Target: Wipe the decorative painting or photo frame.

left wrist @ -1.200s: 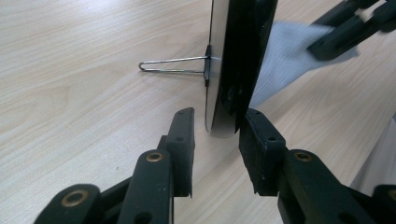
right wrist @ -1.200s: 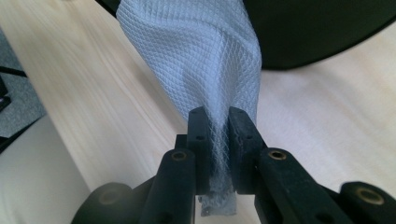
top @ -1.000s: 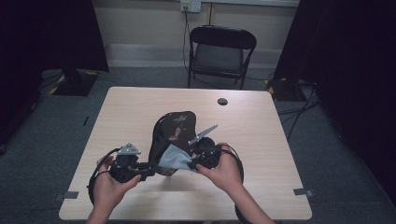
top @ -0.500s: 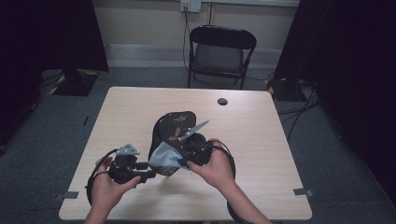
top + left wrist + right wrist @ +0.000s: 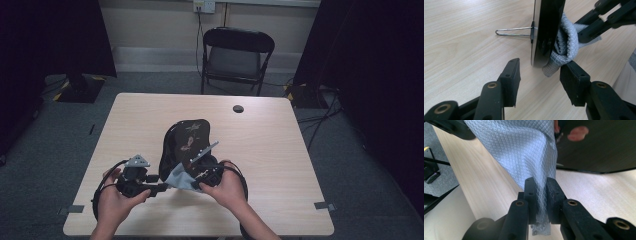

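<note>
Pinching the grey cloth (image 5: 524, 152), the right hand-held gripper (image 5: 541, 186) presses it against the standing mirror (image 5: 186, 142); the left hand-held gripper (image 5: 540, 75), jaws just widened, straddles its edge; no writing readable.

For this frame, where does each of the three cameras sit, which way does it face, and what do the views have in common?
High view: above the person's side, looking forward and down on the table; both hands, left gripper and right gripper show.
Left gripper view: along its open jaws at the standing mirror edge-on, just after opening.
Right gripper view: along its jaws, shut on the grey cloth.
Shared: all three show cloth, mirror and tabletop.
</note>
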{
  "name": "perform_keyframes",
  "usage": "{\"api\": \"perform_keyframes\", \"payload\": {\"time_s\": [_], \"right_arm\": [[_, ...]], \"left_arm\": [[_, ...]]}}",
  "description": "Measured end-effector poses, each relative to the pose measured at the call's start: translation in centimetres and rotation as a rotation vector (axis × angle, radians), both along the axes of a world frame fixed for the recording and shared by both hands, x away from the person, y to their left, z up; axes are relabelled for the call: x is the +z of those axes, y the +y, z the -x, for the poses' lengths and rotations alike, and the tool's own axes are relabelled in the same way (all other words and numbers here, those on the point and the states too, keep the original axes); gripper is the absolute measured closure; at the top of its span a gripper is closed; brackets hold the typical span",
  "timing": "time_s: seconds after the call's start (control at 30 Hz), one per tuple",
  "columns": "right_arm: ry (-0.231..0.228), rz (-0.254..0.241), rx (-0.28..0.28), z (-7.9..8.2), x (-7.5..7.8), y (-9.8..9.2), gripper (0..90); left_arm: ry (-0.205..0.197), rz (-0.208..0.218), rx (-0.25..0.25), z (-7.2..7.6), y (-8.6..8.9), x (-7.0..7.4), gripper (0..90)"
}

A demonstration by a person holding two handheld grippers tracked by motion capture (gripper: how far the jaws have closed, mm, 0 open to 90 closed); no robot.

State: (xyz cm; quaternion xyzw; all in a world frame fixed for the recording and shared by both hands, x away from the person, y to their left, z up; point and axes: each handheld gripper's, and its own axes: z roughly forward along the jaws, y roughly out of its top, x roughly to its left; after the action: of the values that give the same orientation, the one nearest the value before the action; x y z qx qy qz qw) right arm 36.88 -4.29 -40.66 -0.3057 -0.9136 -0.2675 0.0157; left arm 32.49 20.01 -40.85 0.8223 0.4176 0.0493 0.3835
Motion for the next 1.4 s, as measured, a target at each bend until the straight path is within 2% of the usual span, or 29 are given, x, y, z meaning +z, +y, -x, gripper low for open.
{"api": "perform_keyframes", "payload": {"time_s": [0.17,0.27,0.53,0.77,0.87,1.0,1.4], "right_arm": [[0.022,0.009,-0.012,-0.1,-1.3,-0.2,81.2],[0.033,0.032,-0.021,-0.2,-2.1,-0.4,81.2],[0.063,0.082,-0.025,-0.1,-4.6,-0.8,81.2],[0.069,0.085,-0.022,0.0,-5.0,-1.3,81.2],[0.063,0.069,-0.022,0.1,-4.5,-1.5,81.1],[0.04,0.047,-0.029,0.1,-2.8,-1.9,81.1],[-0.085,-0.032,-0.046,-0.3,4.2,-2.9,81.2]], "left_arm": [[-0.001,0.0,-0.006,0.0,0.1,0.1,50.5],[-0.009,0.005,-0.006,0.0,0.2,0.3,50.2],[0.002,0.0,-0.007,0.0,0.2,0.2,48.5],[0.008,-0.002,-0.004,0.0,0.1,0.1,46.3],[0.007,-0.002,0.003,0.0,0.2,0.1,44.1],[0.005,0.0,0.002,0.0,0.4,0.2,43.6],[0.01,0.006,0.005,0.0,0.6,0.2,38.5]]}}
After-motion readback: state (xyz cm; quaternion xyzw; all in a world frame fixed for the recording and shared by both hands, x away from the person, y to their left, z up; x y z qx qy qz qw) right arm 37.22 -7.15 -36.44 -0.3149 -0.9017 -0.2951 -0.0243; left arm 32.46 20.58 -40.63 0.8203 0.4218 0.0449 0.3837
